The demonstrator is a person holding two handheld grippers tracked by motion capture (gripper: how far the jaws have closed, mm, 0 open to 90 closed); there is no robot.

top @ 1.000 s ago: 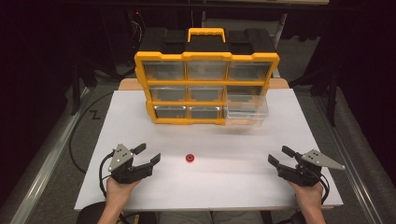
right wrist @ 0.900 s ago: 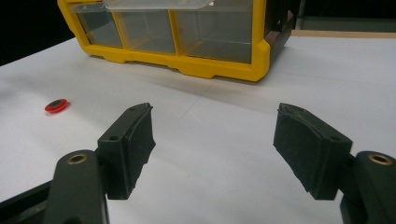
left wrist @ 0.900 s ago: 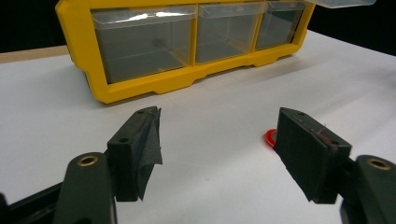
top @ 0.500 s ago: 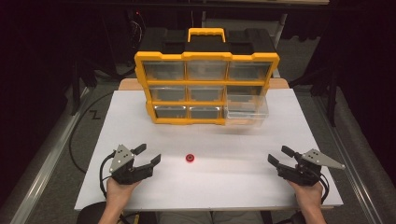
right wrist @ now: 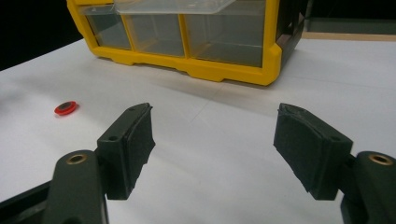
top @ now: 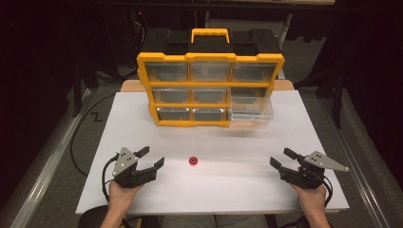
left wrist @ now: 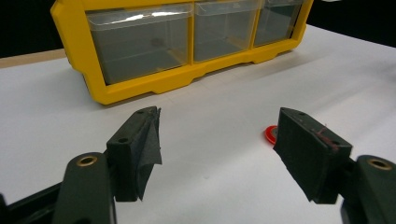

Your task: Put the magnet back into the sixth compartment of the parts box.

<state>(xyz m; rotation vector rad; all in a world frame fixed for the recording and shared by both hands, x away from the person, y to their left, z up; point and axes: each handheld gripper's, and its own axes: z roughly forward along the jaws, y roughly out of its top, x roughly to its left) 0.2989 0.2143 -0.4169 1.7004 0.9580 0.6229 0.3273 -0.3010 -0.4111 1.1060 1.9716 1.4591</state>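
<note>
Drawer cabinet [top: 210, 80] sits at back centre of counter [top: 247, 190]; its bottom-right drawer [top: 249, 113] is pulled out toward the front. Small disc [top: 193, 162] lies on counter, well in front of cabinet. Left gripper [top: 151, 159] just left of disc, right gripper [top: 282, 159] far to its right, both near front edge.

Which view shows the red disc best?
The right gripper view: the red disc lies whole and unblocked on the white table, with its dark centre visible. In the left gripper view it is half hidden behind that gripper's jaw. The high view shows it whole but small.
</note>
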